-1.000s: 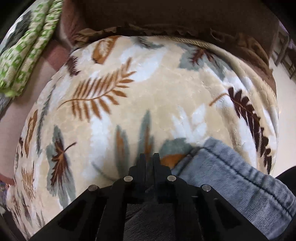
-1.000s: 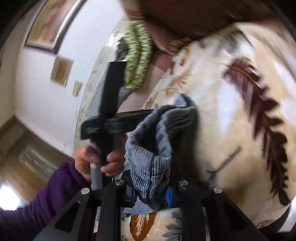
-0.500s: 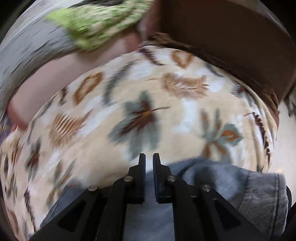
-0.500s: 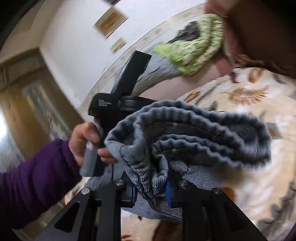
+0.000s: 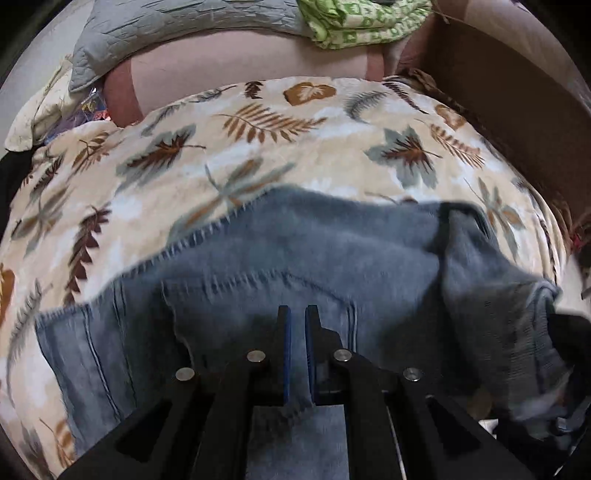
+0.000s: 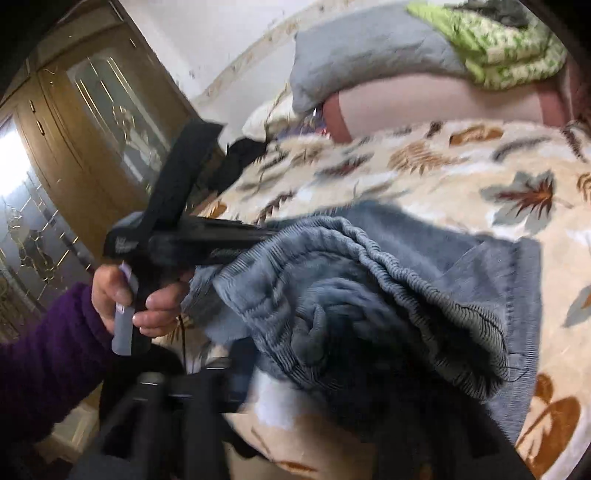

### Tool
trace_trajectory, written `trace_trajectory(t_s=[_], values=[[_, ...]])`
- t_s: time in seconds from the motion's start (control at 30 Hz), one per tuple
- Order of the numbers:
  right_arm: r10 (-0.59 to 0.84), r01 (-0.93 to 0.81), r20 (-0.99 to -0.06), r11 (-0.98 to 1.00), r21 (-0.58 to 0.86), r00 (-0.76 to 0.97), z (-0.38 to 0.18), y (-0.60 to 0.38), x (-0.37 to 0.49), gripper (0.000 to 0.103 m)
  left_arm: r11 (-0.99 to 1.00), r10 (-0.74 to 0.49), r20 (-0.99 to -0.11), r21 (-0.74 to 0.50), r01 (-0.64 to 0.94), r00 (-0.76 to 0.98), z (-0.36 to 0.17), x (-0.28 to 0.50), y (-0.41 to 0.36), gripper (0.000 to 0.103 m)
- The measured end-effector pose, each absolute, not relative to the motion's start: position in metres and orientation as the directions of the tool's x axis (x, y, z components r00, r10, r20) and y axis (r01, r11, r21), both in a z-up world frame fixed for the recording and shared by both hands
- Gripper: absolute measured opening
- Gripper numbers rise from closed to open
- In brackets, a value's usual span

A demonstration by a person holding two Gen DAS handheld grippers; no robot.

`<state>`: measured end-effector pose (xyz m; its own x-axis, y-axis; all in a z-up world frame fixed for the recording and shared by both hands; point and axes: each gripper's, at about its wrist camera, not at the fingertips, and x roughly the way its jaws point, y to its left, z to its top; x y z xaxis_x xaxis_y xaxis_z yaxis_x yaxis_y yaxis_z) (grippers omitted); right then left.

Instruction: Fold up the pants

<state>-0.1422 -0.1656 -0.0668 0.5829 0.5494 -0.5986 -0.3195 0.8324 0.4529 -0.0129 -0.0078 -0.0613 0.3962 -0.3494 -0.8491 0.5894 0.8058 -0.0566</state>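
Blue denim pants (image 5: 314, 258) lie partly spread on a leaf-patterned blanket (image 5: 258, 147). My left gripper (image 5: 297, 325) is shut on a fold of the pants and holds it above the blanket. In the right wrist view the elastic waistband (image 6: 369, 266) bunches in front of the camera. My right gripper (image 6: 295, 373) is blurred and mostly covered by the fabric; it appears shut on the waistband. The left gripper's body (image 6: 177, 236) and the hand holding it show at the left of that view.
A grey pillow (image 5: 166, 29) and a folded green patterned cloth (image 5: 362, 18) lie beyond the blanket. A brown bed edge (image 5: 517, 110) runs along the right. A wooden wardrobe with glass doors (image 6: 74, 147) stands at the left.
Both grippers have swung round and pulled back with the pants. More denim now lies spread over the blanket, and the waistband hangs wider open in front of the right camera.
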Motion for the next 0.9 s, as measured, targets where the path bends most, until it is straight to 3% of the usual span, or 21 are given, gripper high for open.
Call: trace_trajectory(t_s=[0.23, 0.43, 0.5, 0.57, 0.73, 0.83, 0.9], values=[[0.659, -0.318, -0.528, 0.737, 0.596, 0.536, -0.047, -0.207, -0.183, 0.077, 0.772, -0.451, -0.811, -0.144, 0.619, 0.373, -0.075, -0.037, -0.014, 0.007], [0.609, -0.087, -0.420, 0.629, 0.773, 0.673, -0.052, -0.280, -0.196, 0.078, 0.721, -0.486, -0.773, -0.092, 0.687, 0.407, -0.063, -0.062, -0.020, 0.012], [0.602, -0.015, -0.436, 0.597, 0.802, 0.669, -0.067, -0.285, -0.185, 0.078, 0.715, -0.490, -0.767, -0.083, 0.695, 0.413, -0.064, -0.069, -0.024, 0.027], [0.592, 0.040, -0.446, 0.571, 0.820, 0.671, -0.080, -0.285, -0.174, 0.078, 0.705, -0.492, -0.763, -0.068, 0.706, 0.418, -0.065, -0.074, -0.028, 0.033], [0.550, 0.144, -0.503, 0.568, 0.811, 0.667, -0.103, -0.287, -0.151, 0.078, 0.688, -0.497, -0.768, -0.066, 0.723, 0.403, -0.071, -0.078, -0.033, 0.035], [0.590, 0.129, -0.490, 0.546, 0.827, 0.642, -0.107, -0.281, -0.140, 0.078, 0.691, -0.524, -0.756, -0.110, 0.714, 0.391, -0.067, -0.074, -0.025, 0.040], [0.590, 0.135, -0.540, 0.591, 0.795, 0.600, -0.106, -0.270, -0.130, 0.078, 0.696, -0.521, -0.759, -0.112, 0.709, 0.391, -0.068, -0.073, -0.024, 0.044]])
